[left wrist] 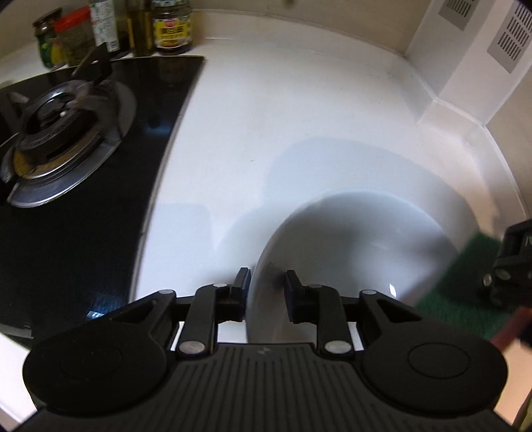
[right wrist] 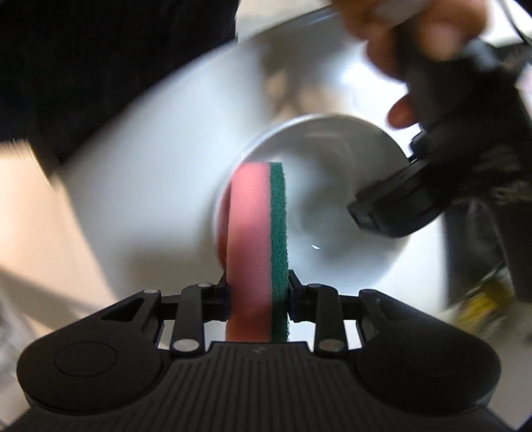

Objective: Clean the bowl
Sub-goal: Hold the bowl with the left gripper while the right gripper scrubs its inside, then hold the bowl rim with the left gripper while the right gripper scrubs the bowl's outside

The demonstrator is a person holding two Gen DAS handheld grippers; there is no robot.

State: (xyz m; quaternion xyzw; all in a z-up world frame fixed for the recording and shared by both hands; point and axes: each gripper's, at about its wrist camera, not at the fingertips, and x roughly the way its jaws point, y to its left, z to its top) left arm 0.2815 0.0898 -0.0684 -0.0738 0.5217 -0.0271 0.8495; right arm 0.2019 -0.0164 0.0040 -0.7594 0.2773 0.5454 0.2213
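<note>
The bowl (left wrist: pixel 359 252) sits on the white table (left wrist: pixel 282 126), just right of the stove, and its inside looks white and glossy with only a faint dark smudge near the rim by the left gripper (left wrist: pixel 267 282); whether that is dirt or shadow I cannot tell. That gripper straddles the near rim with its jaws spread and a visible gap on the inner side, so it seems to have let go of the bowl. The right gripper (right wrist: pixel 258 292) is clamped on a pink and green sponge (right wrist: pixel 256 239), held edge-up above the bowl's near side and not touching it. I judge the scrubbing mostly done or at a pause, with rinsing or a last wipe perhaps left. The table is smooth, bare and reflective, meeting a pale wall with vent grilles (left wrist: pixel 508 36) in the corner. A black glass stove (left wrist: pixel 99 166) with a burner (left wrist: pixel 56 133) lies to the left, jars (left wrist: pixel 173 26) and bottles behind it
</note>
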